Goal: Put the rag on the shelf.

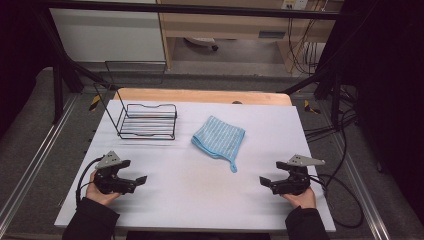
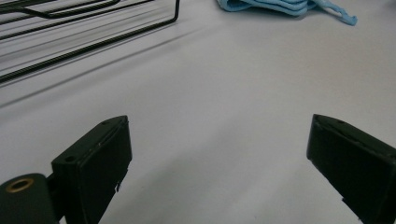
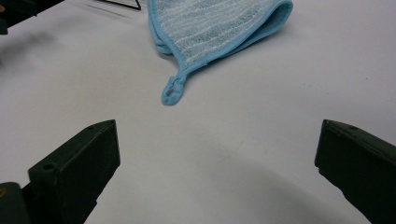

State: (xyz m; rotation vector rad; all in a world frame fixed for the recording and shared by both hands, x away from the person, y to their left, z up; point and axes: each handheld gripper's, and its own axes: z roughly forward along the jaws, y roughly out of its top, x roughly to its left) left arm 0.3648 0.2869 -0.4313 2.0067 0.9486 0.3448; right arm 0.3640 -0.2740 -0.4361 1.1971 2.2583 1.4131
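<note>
Both grippers idle, cloth untouched mid-table

Basically resting low at near corners of white table (image 1: 200,200), well apart from each other. Left gripper (image 1: 134,181) held in hand at near left, jaws spread wide, nothing between them; same spread in left gripper view (image 2: 217,163), bare table surface between the jaws. Right gripper (image 1: 270,181) held at near right, jaws likewise spread wide and empty; right gripper view (image 3: 217,168) confirms, bare table between the jaws. Blue striped cloth (image 1: 219,136) folded flat at table centre, hanging loop (image 1: 233,167) trailing off its near corner toward the person. Cloth apart from both grippers, nearer the right one; in right gripper view cloth (image 3: 219,28) straight ahead, loop (image 3: 172,91) closest to jaws but not touching. Black wire rack (image 1: 148,121) standing on far left of table, just left of cloth, not touching it; rack wires (image 2: 84,28) ahead-left in left gripper view, cloth edge (image 2: 280,7) at top. Dark sleeves at bottom edge of high view
</note>
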